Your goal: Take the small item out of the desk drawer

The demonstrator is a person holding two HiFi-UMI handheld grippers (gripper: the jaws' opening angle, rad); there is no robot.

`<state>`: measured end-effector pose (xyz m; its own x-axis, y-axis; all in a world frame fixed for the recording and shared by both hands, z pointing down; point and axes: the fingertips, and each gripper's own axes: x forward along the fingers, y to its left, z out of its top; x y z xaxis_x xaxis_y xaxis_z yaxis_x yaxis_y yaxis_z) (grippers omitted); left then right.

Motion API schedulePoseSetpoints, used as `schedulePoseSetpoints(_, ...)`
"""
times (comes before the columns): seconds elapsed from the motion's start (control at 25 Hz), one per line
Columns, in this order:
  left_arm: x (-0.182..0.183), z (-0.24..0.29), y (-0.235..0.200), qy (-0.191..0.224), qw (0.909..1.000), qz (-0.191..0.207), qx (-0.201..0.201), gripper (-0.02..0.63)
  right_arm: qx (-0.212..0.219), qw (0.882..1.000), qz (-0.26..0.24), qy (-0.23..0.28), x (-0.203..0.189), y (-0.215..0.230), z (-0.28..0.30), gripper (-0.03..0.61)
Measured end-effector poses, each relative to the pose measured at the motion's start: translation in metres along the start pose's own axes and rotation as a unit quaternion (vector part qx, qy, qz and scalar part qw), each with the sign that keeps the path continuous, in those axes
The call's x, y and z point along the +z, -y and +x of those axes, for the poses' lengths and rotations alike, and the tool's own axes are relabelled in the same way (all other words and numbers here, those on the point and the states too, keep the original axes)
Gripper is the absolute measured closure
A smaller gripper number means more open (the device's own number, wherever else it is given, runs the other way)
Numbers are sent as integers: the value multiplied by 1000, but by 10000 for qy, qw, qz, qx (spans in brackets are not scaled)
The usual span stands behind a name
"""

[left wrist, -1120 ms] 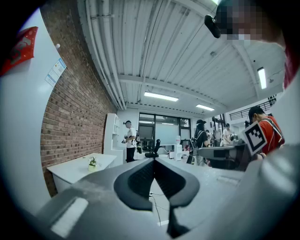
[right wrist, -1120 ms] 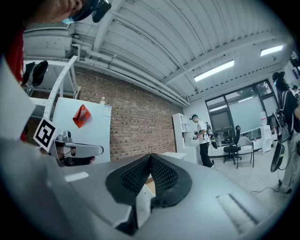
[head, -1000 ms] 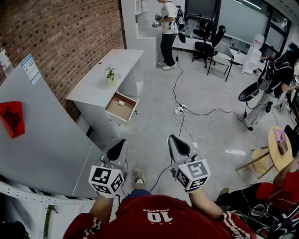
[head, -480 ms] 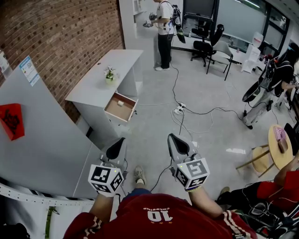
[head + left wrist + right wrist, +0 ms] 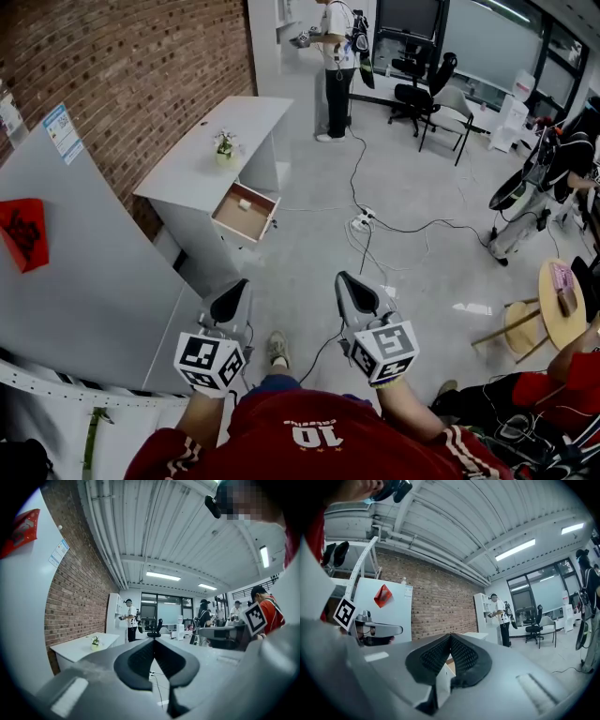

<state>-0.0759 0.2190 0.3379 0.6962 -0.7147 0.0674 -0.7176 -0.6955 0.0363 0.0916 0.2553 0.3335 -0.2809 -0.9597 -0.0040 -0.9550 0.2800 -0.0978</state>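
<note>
Evidently the approach step is in hand, nothing yet having been reached for. The open drawer [image 5: 246, 212] is seen pulled out from the front of the white worktop [image 5: 202, 155], and the small item [image 5: 245, 204], a pale block, lies inside it. Both tongs are held well apart from the drawer, over the floor [image 5: 412, 253] on its near side. The left tongs [image 5: 232, 302] are closed with nothing between them, and the right tongs [image 5: 354, 292] are likewise closed and empty, the pads being met tip to tip in each gripper view. The next move is judged to call for the distance to the drawer to be closed, one pair of tongs to be opened, and those tongs to be lowered from above between the drawer walls, with careful aim since the item is small. What the item actually is cannot be told, as it is too small in the head view. In the left gripper view the potted plant [image 5: 95, 642] on the worktop is shown, but the drawer is hidden behind the tongs. In the right gripper view only a sliver of the drawer can be made out past the closed tips.
</note>
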Motion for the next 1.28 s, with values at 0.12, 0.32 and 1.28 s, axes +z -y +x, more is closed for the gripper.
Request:
schedulePoseSetpoints(0.12, 0, -1, -1, -37, 10000, 32, 13, 611, 78, 9999, 55, -35, -3, -3, 3, 578)
schedulePoseSetpoints(0.32, 2, -2, -11, -66, 9999, 43, 96, 611, 283, 9995, 88, -130, -7, -7, 15, 578)
schedulePoseSetpoints(1.28, 1, 119, -103, -220, 9996, -151, 51, 611, 423, 9976, -36, -539, -4, 51, 158, 578)
